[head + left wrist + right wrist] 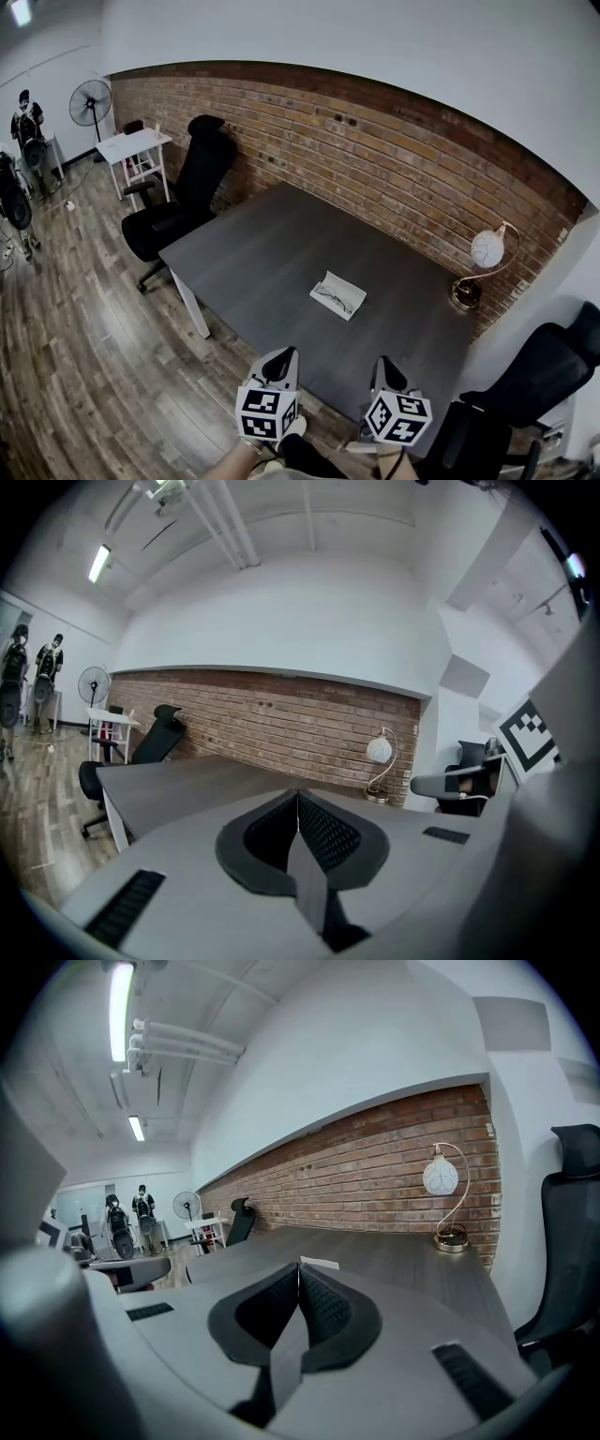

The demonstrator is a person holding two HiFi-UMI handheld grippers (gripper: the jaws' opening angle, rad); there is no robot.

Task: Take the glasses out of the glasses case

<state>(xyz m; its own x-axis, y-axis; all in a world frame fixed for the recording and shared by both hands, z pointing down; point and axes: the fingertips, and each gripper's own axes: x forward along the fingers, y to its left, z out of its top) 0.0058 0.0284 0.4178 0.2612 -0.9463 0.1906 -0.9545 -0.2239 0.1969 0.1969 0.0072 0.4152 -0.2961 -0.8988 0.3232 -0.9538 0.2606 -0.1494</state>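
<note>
A white glasses case (338,294) lies open on the dark grey table (253,262), with thin-framed glasses (334,299) resting on it. Only a white edge of the case (319,1263) peeks over the right gripper's jaws in the right gripper view. Both grippers hover at the table's near edge, well short of the case. My left gripper (284,353) is shut with nothing between its jaws, and its tips (298,793) meet. My right gripper (388,364) is likewise shut and empty, tips (299,1267) touching.
A globe lamp (483,261) stands at the table's far right corner by the brick wall. Black office chairs stand at the far left (183,192) and near right (534,384). A small white table (133,147), a fan (90,103) and a person (28,127) are far left.
</note>
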